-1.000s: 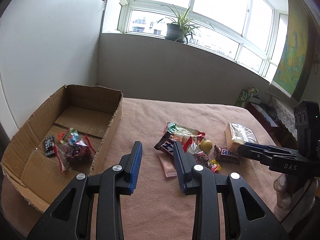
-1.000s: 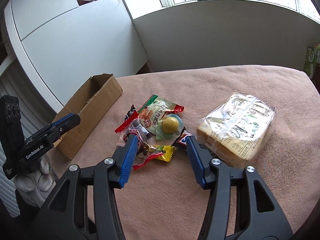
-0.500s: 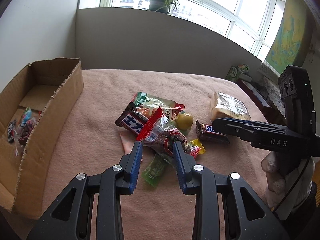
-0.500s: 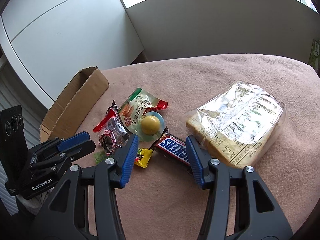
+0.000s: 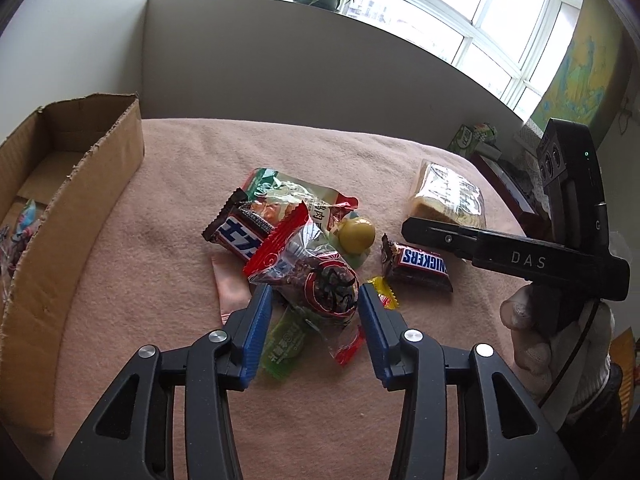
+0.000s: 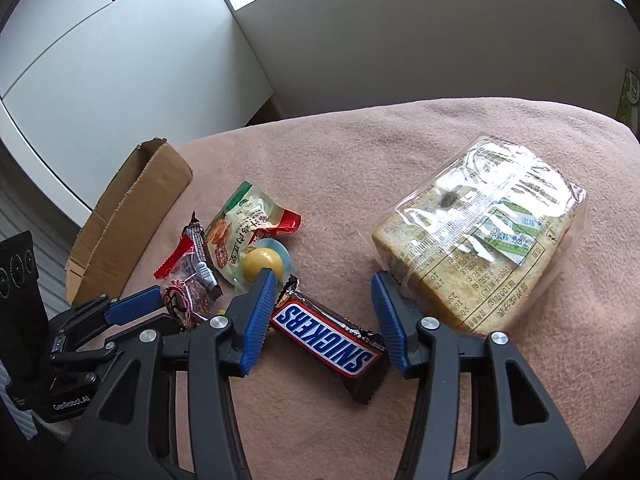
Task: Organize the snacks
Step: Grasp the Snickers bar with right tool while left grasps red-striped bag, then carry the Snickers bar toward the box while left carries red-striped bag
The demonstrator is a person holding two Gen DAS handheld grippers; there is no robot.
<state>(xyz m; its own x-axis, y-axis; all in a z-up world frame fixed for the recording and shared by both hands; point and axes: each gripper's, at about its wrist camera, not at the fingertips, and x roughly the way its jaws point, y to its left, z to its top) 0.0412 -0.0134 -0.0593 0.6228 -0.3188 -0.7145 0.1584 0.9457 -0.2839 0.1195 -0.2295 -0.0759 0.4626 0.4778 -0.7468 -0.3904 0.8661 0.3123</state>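
Note:
A pile of snacks lies on the pink blanket (image 5: 168, 264). My left gripper (image 5: 315, 300) is open, its fingers on either side of a clear red-edged candy bag (image 5: 316, 276), which also shows in the right wrist view (image 6: 182, 286). My right gripper (image 6: 324, 292) is open and straddles a Snickers bar (image 6: 326, 334), which also shows in the left wrist view (image 5: 420, 266). A green-red snack pouch (image 6: 240, 228), a yellow ball candy (image 6: 258, 262) and a dark chocolate bar (image 5: 240, 236) lie in the pile. The cardboard box (image 5: 76, 216) stands at the left.
A wrapped loaf of bread (image 6: 484, 248) lies right of the Snickers bar, close to my right finger. A green sachet (image 5: 284, 344) and a small yellow candy (image 5: 384, 296) lie near my left fingers. Several snacks (image 5: 20, 232) lie in the box. A wall backs the table.
Both grippers have moved forward and down to the pile. The left now straddles the candy bag and the right straddles the Snickers bar. Both stay open.

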